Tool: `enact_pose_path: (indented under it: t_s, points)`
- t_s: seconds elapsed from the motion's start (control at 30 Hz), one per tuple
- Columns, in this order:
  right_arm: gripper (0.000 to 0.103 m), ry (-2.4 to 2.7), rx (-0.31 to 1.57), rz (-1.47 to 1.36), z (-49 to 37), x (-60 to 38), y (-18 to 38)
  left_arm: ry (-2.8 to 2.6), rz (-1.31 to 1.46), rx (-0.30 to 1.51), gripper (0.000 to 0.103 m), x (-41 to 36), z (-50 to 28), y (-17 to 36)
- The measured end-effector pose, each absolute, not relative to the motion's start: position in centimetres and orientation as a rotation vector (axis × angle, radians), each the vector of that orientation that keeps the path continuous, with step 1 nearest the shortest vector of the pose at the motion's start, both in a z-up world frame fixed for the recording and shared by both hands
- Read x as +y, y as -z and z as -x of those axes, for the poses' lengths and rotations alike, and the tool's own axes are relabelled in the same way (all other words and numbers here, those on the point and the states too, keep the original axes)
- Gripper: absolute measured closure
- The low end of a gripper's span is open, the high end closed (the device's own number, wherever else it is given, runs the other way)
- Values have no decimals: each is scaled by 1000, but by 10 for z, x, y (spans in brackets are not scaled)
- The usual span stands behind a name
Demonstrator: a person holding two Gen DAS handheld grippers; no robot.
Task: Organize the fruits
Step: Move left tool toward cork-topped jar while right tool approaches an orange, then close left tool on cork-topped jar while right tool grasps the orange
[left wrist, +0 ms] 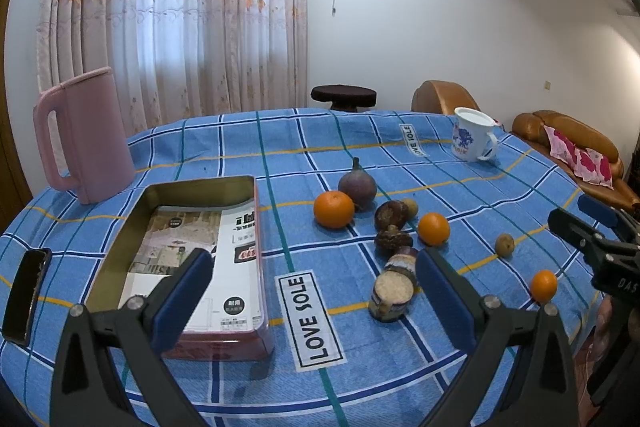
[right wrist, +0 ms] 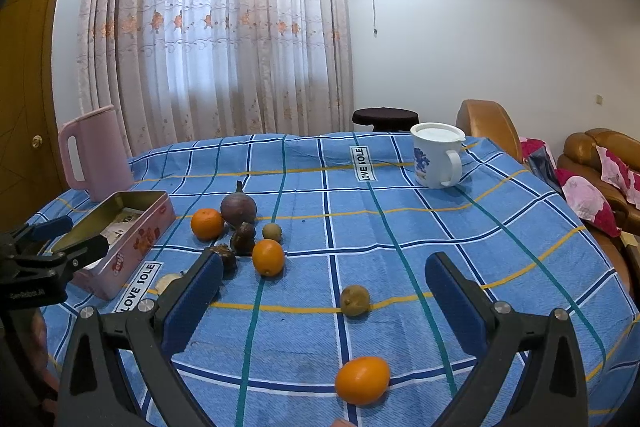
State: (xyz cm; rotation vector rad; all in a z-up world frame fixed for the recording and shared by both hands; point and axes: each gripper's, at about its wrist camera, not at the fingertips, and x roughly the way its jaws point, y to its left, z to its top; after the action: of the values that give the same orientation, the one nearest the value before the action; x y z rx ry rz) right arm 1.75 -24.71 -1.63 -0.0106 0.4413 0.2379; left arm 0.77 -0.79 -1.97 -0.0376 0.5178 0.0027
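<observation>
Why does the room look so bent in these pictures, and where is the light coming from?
Both views are fisheye: black corners, the tablecloth bulging like a dome. Left wrist view: daylight glows through the curtain; the tin stays sharp. Right wrist view: the same window glow; soft shadows under the nearest orange.

Left tongs (left wrist: pixel 314 291) and right tongs (right wrist: pixel 324 291) both gape wide, empty.

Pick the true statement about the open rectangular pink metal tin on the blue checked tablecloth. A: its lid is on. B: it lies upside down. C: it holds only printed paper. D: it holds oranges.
C: the open pink metal tin shows only printed paper inside; the oranges lie outside on the blue checked tablecloth.
</observation>
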Motion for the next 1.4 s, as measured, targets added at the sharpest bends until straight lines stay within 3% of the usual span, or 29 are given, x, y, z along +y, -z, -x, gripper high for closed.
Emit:
enact_pose_path:
  t_s: [0.93, 1.0, 1.07, 1.3, 1.33, 1.4]
  points:
    - [2, -230, 499, 17, -8, -274, 45, 22, 6, 582, 0, -24, -20, 42]
    - [6, -233, 515, 24, -6, -276, 52, 41, 4, 588, 0, -27, -21, 44]
    - [17, -246, 545, 28, -5, -278, 63, 48, -8, 591, 0, -31, -21, 46]
    - [40, -254, 616, 26, -15, -280, 84, 97, -21, 621, 1, -46, -27, 53]
    - [47, -256, 620, 25, -15, -281, 85, 100, -21, 628, 4, -48, -29, 54]
    - [51, -259, 636, 29, -18, -282, 88, 127, -23, 646, 8, -52, -31, 56]
